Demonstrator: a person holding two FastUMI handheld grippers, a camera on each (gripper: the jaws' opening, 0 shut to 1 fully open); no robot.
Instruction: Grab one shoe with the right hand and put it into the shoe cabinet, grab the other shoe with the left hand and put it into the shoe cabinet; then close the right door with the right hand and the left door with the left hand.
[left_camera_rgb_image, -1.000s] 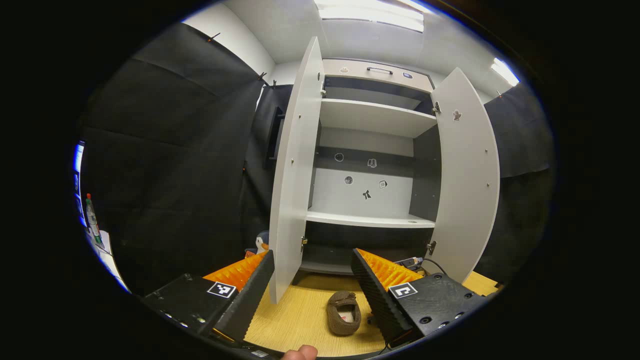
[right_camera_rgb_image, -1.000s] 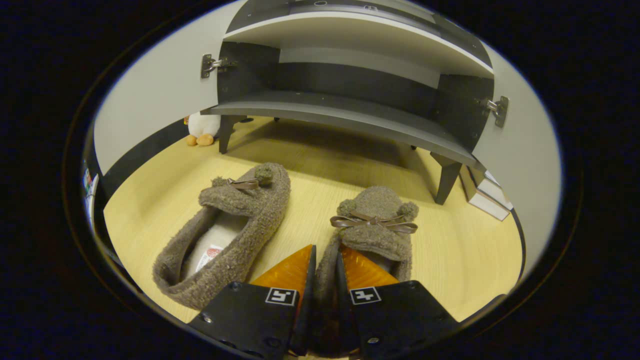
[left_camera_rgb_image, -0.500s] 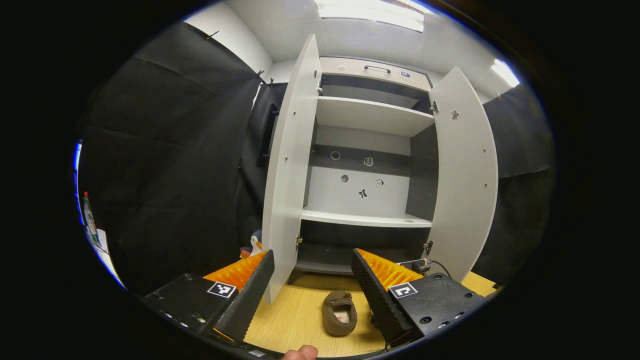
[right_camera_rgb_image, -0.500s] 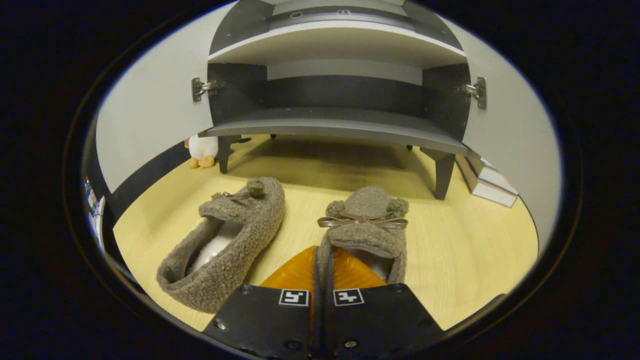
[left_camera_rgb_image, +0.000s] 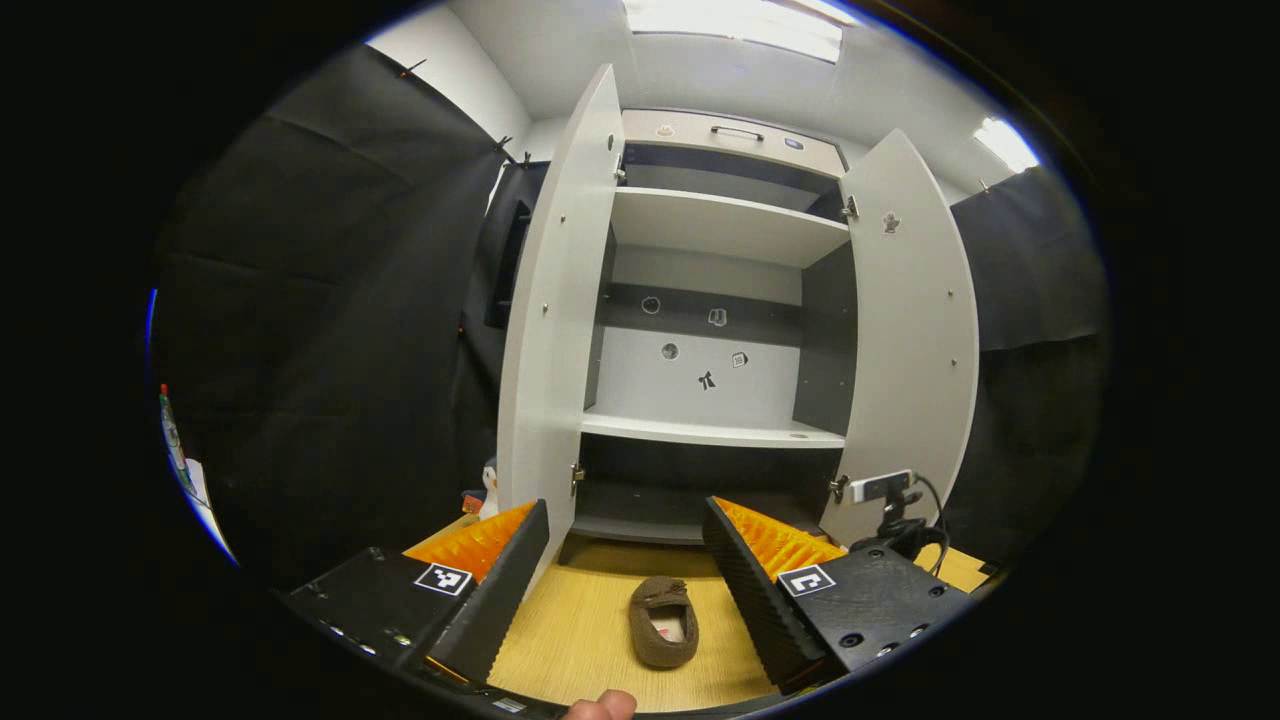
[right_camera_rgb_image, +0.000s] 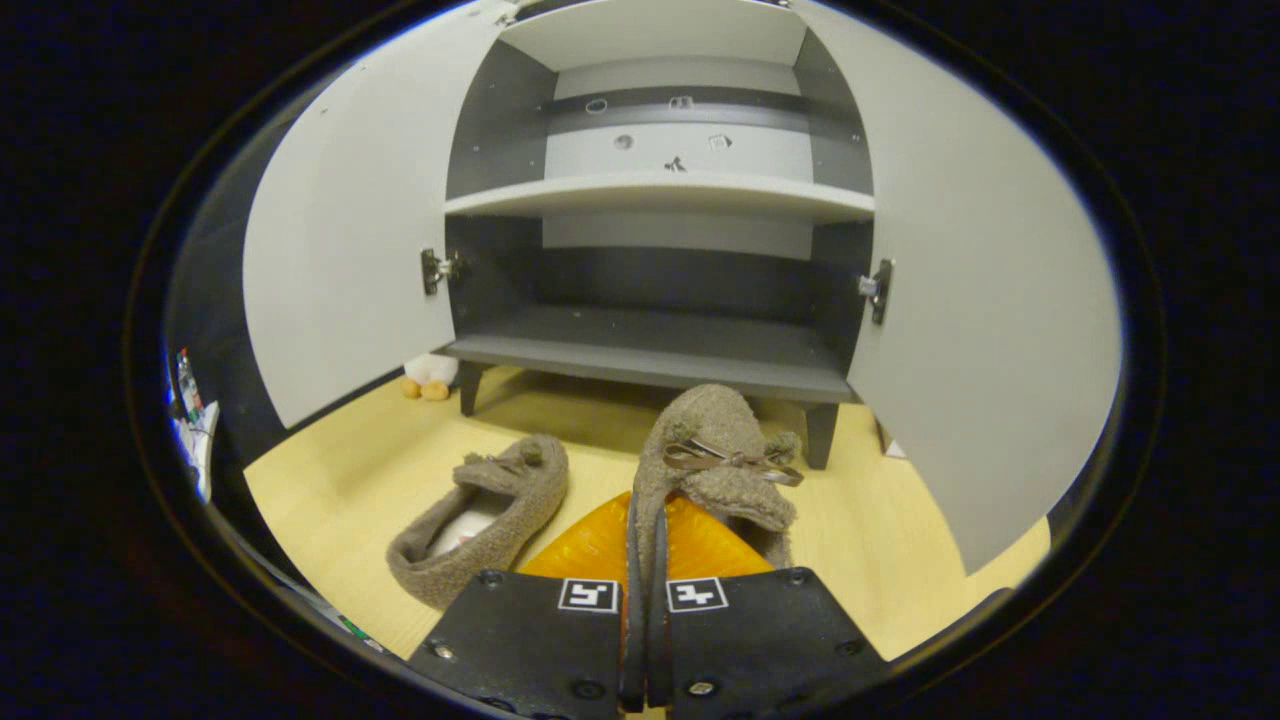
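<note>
The right gripper (right_camera_rgb_image: 645, 560) is clamped on one shoe's (right_camera_rgb_image: 715, 450) heel rim, holding it above the floor (right_camera_rgb_image: 330, 480) before the cabinet (right_camera_rgb_image: 650, 345). The other shoe (left_camera_rgb_image: 662, 620) lies on the floor. The left gripper (left_camera_rgb_image: 625, 570) is spread wide, both doors open.

Booth walls are black cloth (left_camera_rgb_image: 330, 330), with white wall (left_camera_rgb_image: 450, 70) and ceiling above and two lit ceiling panels (left_camera_rgb_image: 735, 15). Floor (right_camera_rgb_image: 330, 480) is light wood-grain, in warm even light. A plush toy (right_camera_rgb_image: 430, 372) sits on the far left floor, and a small camera (left_camera_rgb_image: 880, 487) on a stand with cable on the right.
</note>
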